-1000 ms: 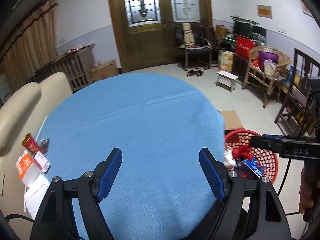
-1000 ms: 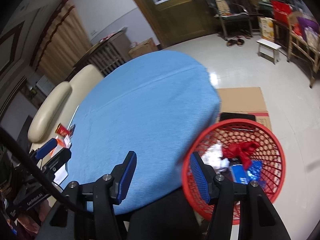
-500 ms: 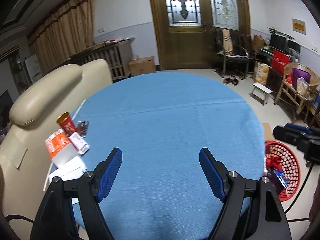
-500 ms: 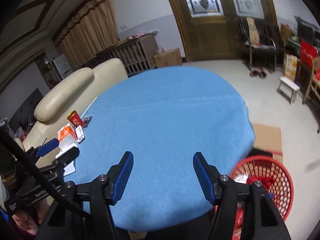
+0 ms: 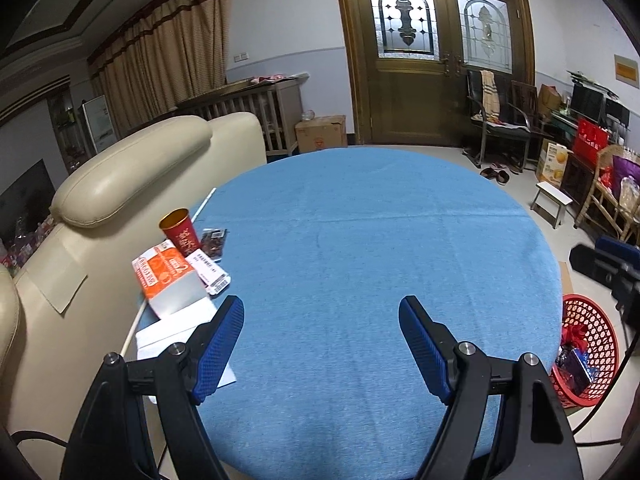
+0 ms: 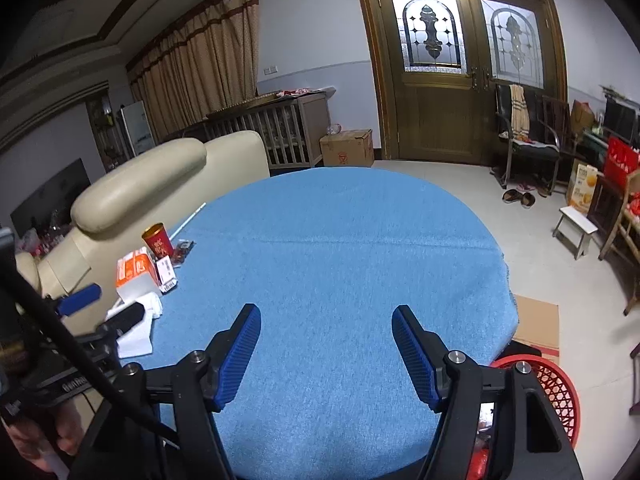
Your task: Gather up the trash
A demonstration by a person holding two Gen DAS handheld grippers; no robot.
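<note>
A round table with a blue cloth (image 5: 360,240) fills both views. At its left edge lie a red paper cup (image 5: 179,231), an orange and white carton (image 5: 168,282), a small white box (image 5: 208,272), a dark wrapper (image 5: 214,240) and white paper (image 5: 176,334). The same pile shows in the right wrist view: cup (image 6: 158,241), carton (image 6: 134,272). A red mesh basket (image 5: 588,344) holding trash stands on the floor to the right; its rim also shows in the right wrist view (image 6: 556,384). My left gripper (image 5: 320,344) and right gripper (image 6: 326,354) are open and empty above the near table edge.
A cream sofa (image 5: 132,176) stands against the table's left side. Flat cardboard (image 6: 536,324) lies on the floor by the basket. A small white stool (image 5: 554,198), chairs (image 5: 500,120) and boxes stand at the right, wooden doors (image 5: 420,64) behind.
Both grippers have swung left and tilted up, away from the red basket toward the table. The trash pile at the left edge has come further into view. Both stay open.
</note>
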